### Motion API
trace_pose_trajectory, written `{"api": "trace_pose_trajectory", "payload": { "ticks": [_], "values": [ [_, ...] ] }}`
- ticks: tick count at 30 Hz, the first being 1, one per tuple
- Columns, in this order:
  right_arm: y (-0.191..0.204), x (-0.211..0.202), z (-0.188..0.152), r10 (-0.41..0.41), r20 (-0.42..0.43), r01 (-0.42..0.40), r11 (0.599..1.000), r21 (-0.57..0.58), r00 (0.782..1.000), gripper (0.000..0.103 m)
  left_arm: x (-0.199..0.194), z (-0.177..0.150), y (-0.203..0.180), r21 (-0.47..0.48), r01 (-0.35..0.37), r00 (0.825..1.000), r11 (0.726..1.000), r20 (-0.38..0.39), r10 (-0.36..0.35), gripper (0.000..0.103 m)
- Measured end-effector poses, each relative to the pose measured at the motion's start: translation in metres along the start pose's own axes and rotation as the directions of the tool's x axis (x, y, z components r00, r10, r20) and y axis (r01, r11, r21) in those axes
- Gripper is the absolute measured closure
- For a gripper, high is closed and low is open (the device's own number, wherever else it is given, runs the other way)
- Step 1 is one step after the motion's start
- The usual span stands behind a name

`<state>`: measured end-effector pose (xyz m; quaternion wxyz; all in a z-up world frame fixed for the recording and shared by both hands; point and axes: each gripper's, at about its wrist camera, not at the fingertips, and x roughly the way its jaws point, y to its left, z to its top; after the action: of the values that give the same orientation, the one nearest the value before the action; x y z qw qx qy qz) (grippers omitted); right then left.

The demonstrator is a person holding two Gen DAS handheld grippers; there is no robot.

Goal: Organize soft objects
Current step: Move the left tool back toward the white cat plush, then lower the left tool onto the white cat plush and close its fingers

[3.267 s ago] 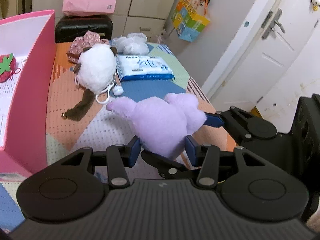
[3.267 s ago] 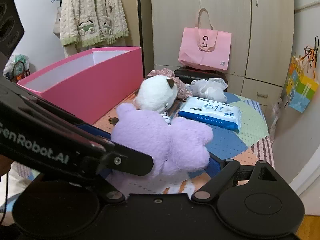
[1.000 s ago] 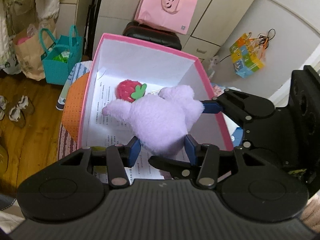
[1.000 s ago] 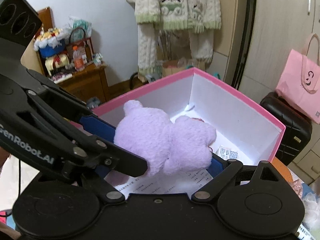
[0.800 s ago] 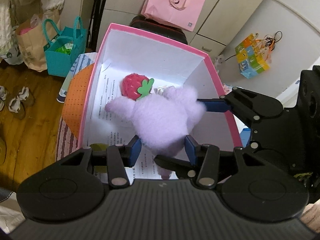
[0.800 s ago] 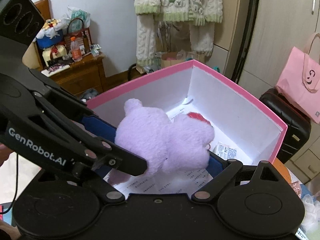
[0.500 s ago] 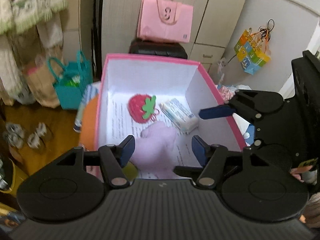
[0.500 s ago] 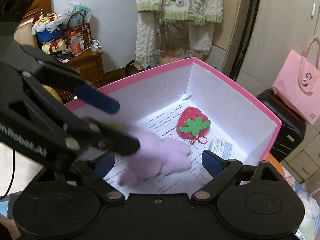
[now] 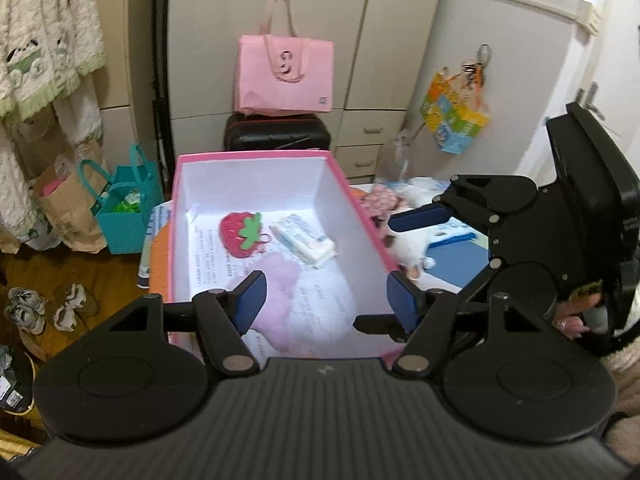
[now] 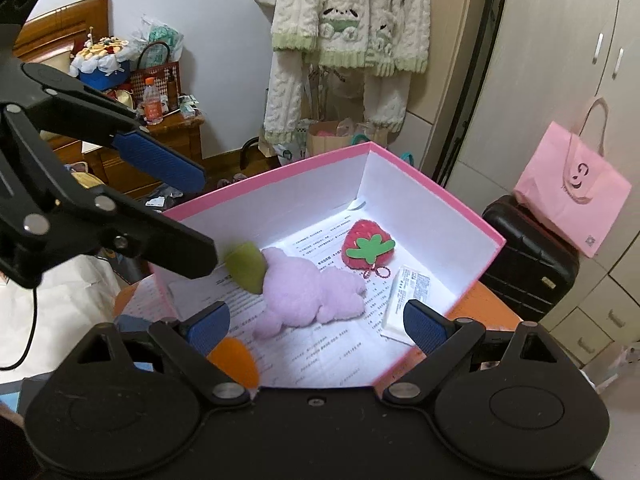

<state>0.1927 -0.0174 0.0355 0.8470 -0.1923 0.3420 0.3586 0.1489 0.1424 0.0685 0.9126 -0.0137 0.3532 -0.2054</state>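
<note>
A pink tote bag (image 9: 285,76) is seen resting on a black suitcase (image 9: 278,133) before pale wardrobe doors (image 9: 320,20). A cream knitted cardigan (image 10: 348,28) is hung beside them. A teal bag (image 9: 127,208) and shoes (image 9: 24,308) are set on the wooden floor (image 9: 80,276). A colourful bag (image 9: 454,114) is hung on the wall.

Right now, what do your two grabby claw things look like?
Both are black. The left gripper and right gripper each have flat round discs, silver rivets and thin link bars. Their jaws wear ribbed blue pads. A thin black cable hangs beside the left one.
</note>
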Motion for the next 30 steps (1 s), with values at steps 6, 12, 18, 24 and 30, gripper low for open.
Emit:
{"api": "trace_pose_trajectory", "payload": {
  "ticks": [6, 12, 18, 24, 30],
  "values": [
    [-0.007, -0.050, -0.028, -0.005, 0.050, 0.004, 1.000, 0.015, 0.999, 0.007, -0.016, -0.005, -0.028, 0.042, 0.019, 1.000, 0.999, 0.008, -0.019, 0.036],
    [-0.021, -0.089, -0.061, -0.042, 0.065, 0.039, 0.998, 0.041, 0.997, 0.007, -0.017, -0.007, -0.054, 0.078, 0.051, 0.999, 0.996, -0.023, -0.049, 0.036],
    [-0.037, -0.112, -0.091, -0.091, 0.081, 0.085, 0.994, 0.067, 0.993, 0.007, -0.010, -0.010, -0.086, 0.123, 0.073, 0.996, 0.990, -0.052, -0.067, 0.036],
    [-0.054, -0.123, -0.123, -0.098, 0.094, 0.088, 0.990, 0.107, 0.991, 0.007, 0.010, -0.010, -0.122, 0.158, 0.117, 0.990, 0.981, -0.098, -0.102, 0.036],
    [-0.067, -0.125, -0.147, -0.078, 0.097, 0.066, 0.991, 0.117, 0.992, 0.007, 0.038, -0.010, -0.152, 0.181, 0.146, 0.980, 0.973, -0.159, -0.118, 0.036]
  ]
}}
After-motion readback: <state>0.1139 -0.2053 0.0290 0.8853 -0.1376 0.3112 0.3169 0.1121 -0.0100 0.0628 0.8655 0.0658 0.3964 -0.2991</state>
